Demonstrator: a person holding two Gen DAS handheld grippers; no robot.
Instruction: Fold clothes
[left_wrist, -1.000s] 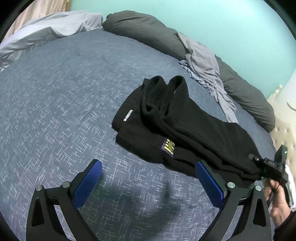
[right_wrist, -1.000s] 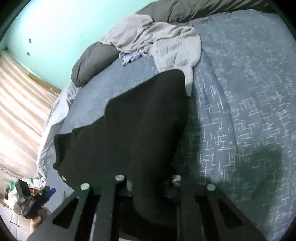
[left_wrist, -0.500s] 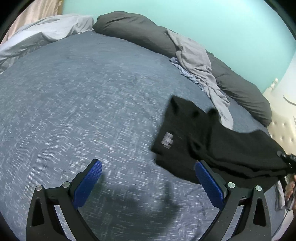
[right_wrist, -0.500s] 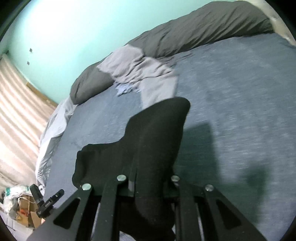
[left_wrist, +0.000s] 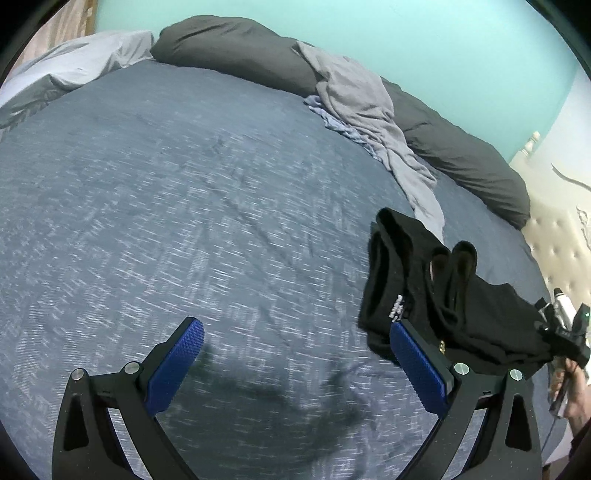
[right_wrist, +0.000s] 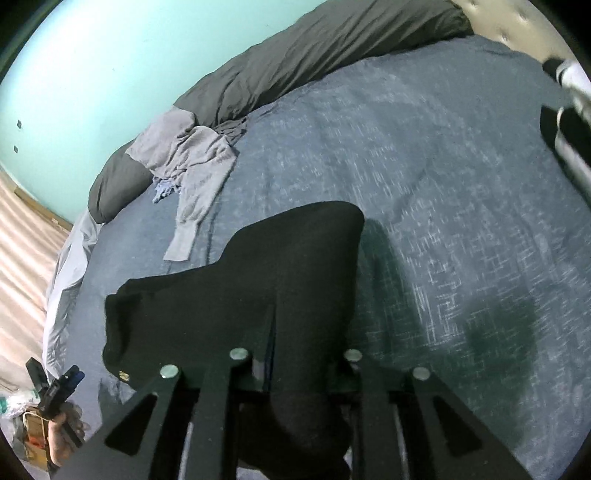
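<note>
A folded black garment (left_wrist: 443, 295) with a small white logo hangs just above the blue bedspread (left_wrist: 184, 184) at the right. My right gripper (left_wrist: 556, 334) grips its far end, and a hand shows below it. In the right wrist view the black garment (right_wrist: 258, 295) drapes over and between the fingers of my right gripper (right_wrist: 295, 356). Its jaws are opening, with the cloth still pinched between them. My left gripper (left_wrist: 295, 326) is open over bare bedspread, blue pads wide apart, the right pad in front of the garment's edge.
A crumpled grey garment (left_wrist: 369, 103) lies against a rolled dark duvet (left_wrist: 240, 48) along the teal wall. Pale sheets (left_wrist: 74, 66) bunch at the far left. A tufted cream headboard (left_wrist: 554, 240) borders the bed's right side.
The black garment has come up off the bedspread and travelled to the right in my right gripper. My left gripper slid sideways over the bed and stayed open.
</note>
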